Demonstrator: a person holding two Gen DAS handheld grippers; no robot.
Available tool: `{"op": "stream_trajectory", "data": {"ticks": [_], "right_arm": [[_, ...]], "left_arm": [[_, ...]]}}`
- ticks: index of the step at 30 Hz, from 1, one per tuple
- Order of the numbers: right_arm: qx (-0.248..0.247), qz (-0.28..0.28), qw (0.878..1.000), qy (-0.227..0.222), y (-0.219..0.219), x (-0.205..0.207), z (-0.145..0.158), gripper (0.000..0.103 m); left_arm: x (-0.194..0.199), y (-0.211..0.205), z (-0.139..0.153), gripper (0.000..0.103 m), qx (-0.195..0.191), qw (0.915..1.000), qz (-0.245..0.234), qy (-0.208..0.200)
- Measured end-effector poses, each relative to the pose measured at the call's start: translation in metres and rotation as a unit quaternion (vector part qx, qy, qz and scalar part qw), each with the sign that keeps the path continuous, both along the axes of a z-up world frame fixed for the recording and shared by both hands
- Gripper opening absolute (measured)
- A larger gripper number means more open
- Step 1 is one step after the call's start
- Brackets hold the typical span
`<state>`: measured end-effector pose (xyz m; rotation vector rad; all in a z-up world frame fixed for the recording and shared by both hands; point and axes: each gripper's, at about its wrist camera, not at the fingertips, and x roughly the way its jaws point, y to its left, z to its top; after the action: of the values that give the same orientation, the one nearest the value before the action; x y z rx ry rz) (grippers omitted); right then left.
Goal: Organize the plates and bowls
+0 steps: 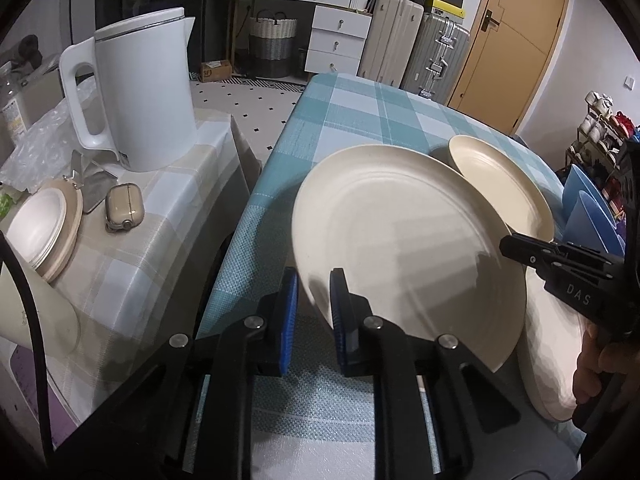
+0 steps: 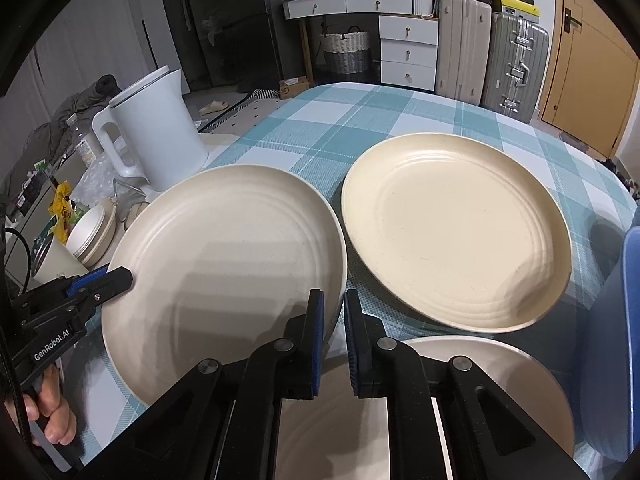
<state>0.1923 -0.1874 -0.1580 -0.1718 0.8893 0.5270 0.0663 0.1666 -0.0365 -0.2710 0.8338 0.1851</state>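
Left gripper (image 1: 314,300): we saw its jaws clamped on the near-left rim of the large cream plate (image 1: 400,248), the blue pads pinching the edge.
Right gripper (image 2: 331,320): we saw its jaws closed on the opposite rim of that same plate (image 2: 224,264), so both grippers held one plate between them.
Held plate: it was tilted, its far edge raised above the tabletop (image 1: 348,120), and it overlapped part of the second plate in the left wrist view.
Second plate (image 2: 456,232): we found it lying flat on the blue-checked cloth, just beside the held plate and further toward the right.
Third plate (image 2: 480,380): it sat nearest us, partly hidden under the right gripper's arms.
Blue containers (image 1: 592,216): we noticed them at the right edge of the tabletop; we could not tell what they held.
Kettle (image 1: 144,96): the white kettle stood on the neighbouring side surface to the left, well apart from the plates.
Bowls (image 1: 44,228): a small stack of pale bowls rested near the kettle, beside a small beige case (image 1: 124,208).
Hands: a hand (image 2: 52,412) gripped the left gripper's handle.
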Motion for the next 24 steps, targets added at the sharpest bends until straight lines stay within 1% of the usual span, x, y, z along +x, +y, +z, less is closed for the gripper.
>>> {"op": "stream_trajectory", "data": {"ticks": [6, 12, 24], "right_arm": [[-0.004, -0.001, 1.0, -0.005, 0.001, -0.006, 0.005, 0.011], [-0.001, -0.008, 1.0, -0.015, -0.001, -0.011, 0.016, 0.011], [0.009, -0.019, 0.999, -0.029, -0.02, -0.027, 0.036, 0.011]], "left_arm": [[-0.005, 0.0, 0.01, 0.013, 0.004, 1.0, -0.002, -0.007], [-0.011, -0.003, 0.019, 0.013, 0.011, 0.9999, -0.004, -0.013], [-0.019, -0.02, 0.039, 0.013, 0.017, 0.9991, -0.025, -0.029]]}}
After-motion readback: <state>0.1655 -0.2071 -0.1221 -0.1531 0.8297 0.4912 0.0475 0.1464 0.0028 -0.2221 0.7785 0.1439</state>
